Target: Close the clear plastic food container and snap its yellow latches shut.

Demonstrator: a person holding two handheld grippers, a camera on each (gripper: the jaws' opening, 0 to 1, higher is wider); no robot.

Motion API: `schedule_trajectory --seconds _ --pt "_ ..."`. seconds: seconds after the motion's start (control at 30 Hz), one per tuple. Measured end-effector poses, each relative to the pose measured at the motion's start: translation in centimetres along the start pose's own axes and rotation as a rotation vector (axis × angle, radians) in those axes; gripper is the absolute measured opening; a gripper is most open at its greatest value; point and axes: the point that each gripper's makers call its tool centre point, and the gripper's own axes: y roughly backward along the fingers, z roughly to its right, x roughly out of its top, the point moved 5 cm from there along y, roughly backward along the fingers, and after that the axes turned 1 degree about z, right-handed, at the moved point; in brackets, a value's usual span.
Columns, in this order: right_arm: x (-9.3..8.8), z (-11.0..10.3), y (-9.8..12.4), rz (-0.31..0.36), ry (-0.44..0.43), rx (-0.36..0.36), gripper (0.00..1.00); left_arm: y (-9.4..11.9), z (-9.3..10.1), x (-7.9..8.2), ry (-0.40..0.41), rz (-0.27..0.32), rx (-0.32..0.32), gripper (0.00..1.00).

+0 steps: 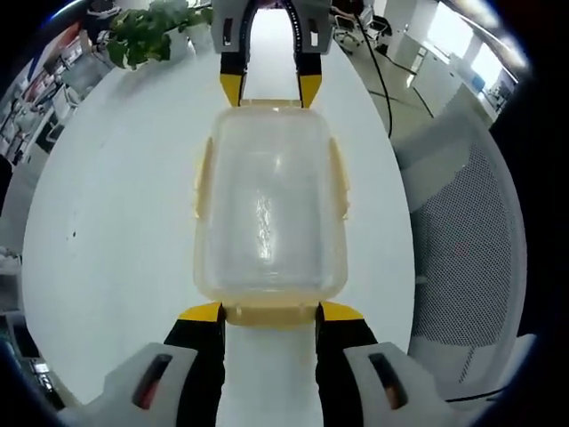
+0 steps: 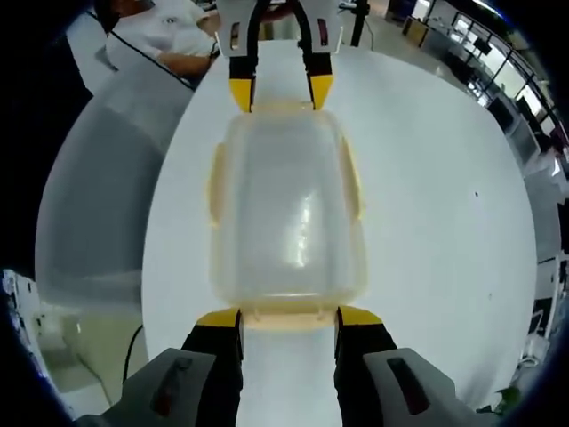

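Lid seems on; latching step looks underway. Left gripper (image 1: pixel 270 313) is sitting open, jaw tips touching the near short end of the container (image 1: pixel 269 209), centred on the white table (image 1: pixel 116 222). Right gripper (image 2: pixel 289 318) is mirroring it, open, at the opposite end. Next: pressing the end latches (image 1: pixel 271 313) down. Container is looking empty.

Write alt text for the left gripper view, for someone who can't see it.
A clear plastic food container with yellow latches sits lid-on upon a white table. The left gripper, jaws open, meets its near end, and the right gripper faces it at the far end. A leafy plant stands beyond; a mesh chair is beside the table.
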Motion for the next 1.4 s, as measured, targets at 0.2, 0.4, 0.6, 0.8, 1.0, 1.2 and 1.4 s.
schedule_trajectory --seconds 0.2,0.4,0.6,0.8,1.0,1.2,1.4 --pt "-0.7 -0.1 0.0 0.002 -0.009 0.003 0.38 -0.2 0.1 0.6 0.0 0.012 -0.003 0.38" --pt "-1.0 0.0 0.1 -0.008 -0.011 0.0 0.38 -0.2 0.0 1.0 -0.007 0.016 -0.003 0.38" --pt "-0.9 0.0 0.0 -0.004 -0.002 -0.01 0.38 -0.3 0.1 0.8 -0.001 0.009 -0.001 0.38" --pt "-1.2 -0.1 -0.5 -0.016 0.0 -0.005 0.38 -0.7 0.3 0.9 0.002 0.006 -0.001 0.38" --pt "-1.5 -0.1 -0.5 -0.016 -0.004 -0.006 0.39 -0.9 0.2 1.1 0.003 0.011 -0.002 0.38" --pt "-1.6 0.1 -0.8 -0.025 0.003 0.002 0.39 -1.3 0.2 1.1 0.016 0.009 -0.012 0.38" --pt "-1.7 0.2 -1.4 -0.026 -0.002 0.01 0.39 -1.5 0.1 0.9 0.016 0.0 -0.019 0.38"
